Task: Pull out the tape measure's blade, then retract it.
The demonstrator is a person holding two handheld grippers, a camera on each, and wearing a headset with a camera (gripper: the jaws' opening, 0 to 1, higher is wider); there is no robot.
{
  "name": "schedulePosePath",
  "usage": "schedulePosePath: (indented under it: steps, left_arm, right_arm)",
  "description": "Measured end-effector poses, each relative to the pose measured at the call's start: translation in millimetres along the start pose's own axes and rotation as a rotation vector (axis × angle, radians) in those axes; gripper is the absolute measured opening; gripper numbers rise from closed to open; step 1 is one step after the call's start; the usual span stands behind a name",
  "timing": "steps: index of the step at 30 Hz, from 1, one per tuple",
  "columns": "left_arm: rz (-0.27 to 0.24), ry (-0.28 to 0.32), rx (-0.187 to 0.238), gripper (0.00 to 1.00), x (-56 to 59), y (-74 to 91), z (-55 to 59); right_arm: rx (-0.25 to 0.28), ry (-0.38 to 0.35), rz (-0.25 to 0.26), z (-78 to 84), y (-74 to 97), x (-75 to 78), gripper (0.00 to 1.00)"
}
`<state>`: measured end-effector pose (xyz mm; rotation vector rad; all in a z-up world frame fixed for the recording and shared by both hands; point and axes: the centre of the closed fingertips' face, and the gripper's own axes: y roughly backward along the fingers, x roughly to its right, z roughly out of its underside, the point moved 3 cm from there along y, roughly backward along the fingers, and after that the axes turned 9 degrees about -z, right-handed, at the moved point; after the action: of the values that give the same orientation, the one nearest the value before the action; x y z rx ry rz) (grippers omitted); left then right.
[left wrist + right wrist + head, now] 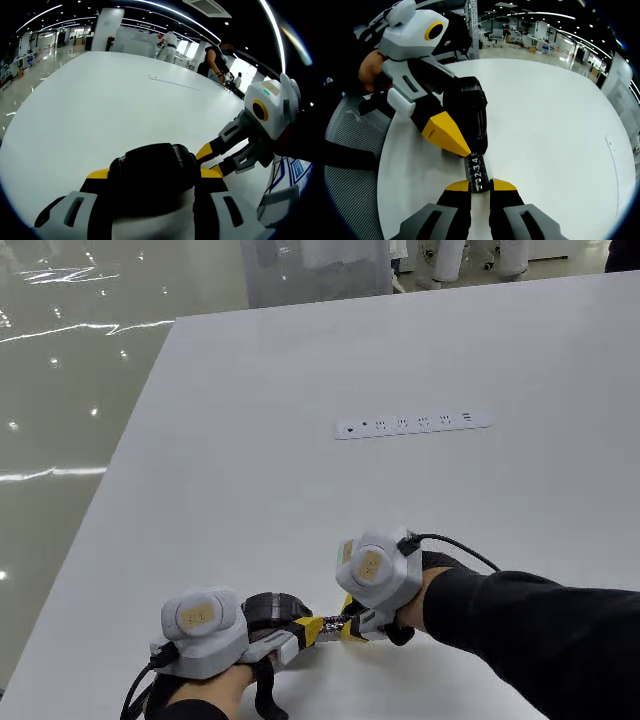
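though matte, white workbench (250, 490) (glossy floor (60, 370))

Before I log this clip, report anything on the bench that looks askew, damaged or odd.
Nothing stands out. The left gripper holds the tape measure, the right gripper pinches its blade, a short straight length out; the power strip lies flat.

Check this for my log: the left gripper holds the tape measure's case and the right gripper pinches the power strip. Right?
Not the power strip: the right gripper pinches the blade, as the right gripper view shows. The left gripper does hold the case.
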<state>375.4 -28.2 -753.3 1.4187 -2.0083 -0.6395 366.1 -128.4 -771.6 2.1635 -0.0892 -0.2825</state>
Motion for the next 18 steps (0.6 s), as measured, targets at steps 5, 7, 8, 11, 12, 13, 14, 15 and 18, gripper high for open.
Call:
schedulePosePath:
  steps: [5, 7, 8, 11, 12, 13, 14, 15, 18]
  left_arm:
    - [0.006, 0.009, 0.012, 0.59, -0.9, 0.9, -0.6]
    - [0.011, 0.006, 0.009, 0.59, -0.8, 0.5, -0.8]
    - [0.013, -0.001, 0.003, 0.59, -0.7, 0.7, -0.5]
    - [0.012, 0.002, 0.002, 0.59, -1.0, 0.3, -0.6]
    - [0.012, 0.004, 0.003, 0.59, -1.0, 0.4, -0.6]
    - [0.012, 0.004, 0.005, 0.59, -0.1, 1.0, -0.7]
    - [0.012, 0.004, 0.005, 0.59, 0.0, 1.1, -0.6]
    - [0.016, 0.006, 0.006, 0.59, -1.2, -0.2, -0.1]
    - [0.024, 0.005, -0.001, 0.59, -1.2, 0.4, -0.2]
  right_arm:
    - [0.03, -0.019, 0.002, -0.4, -0.3, -0.4, 0.08]
    - [0.027, -0.017, -0.001, -0.9, -0.4, -0.5, 0.08]
    - [0.025, -0.015, -0.004, -1.1, -0.4, -1.1, 0.08]
    - [0.037, -0.027, -0.019, -0.6, 0.3, 0.3, 0.07]
    - [0.035, -0.025, -0.019, -0.8, 0.5, 0.1, 0.07]
    - [0.026, -0.009, -0.017, -1.1, -0.1, -1.1, 0.07]
    - [0.02, 0.0, -0.012, -1.3, -0.6, -1.8, 0.07]
    - [0.013, 0.012, -0.007, -1.6, -0.8, -2.2, 0.07]
    - [0.024, -0.006, -0.014, -1.4, -0.2, -1.5, 0.07]
